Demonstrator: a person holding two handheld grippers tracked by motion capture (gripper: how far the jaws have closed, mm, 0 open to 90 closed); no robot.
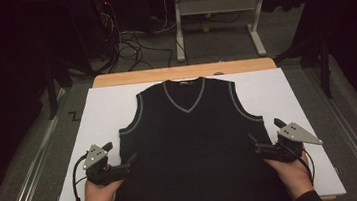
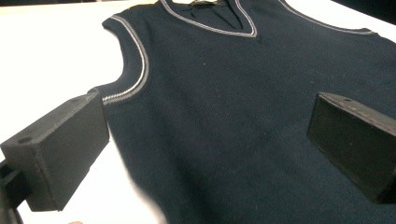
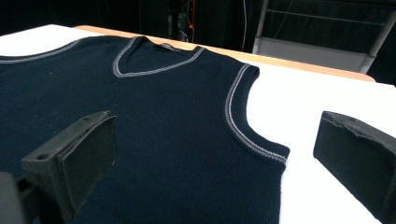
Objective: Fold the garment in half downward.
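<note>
While each gripper gapes wide, the ribbed navy knit vest lies flat between them.

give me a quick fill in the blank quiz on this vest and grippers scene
1. The dark sleeveless knitted vest lies flat on a ____ board.
2. Its neckline, trimmed in grey, is shaped like the letter ____.
3. The jaws of both the left gripper and the right gripper stand ____.
4. In the high view, each gripper sits at a side edge of the vest, just below an ____.

Missing words: white; V; open; armhole
</note>
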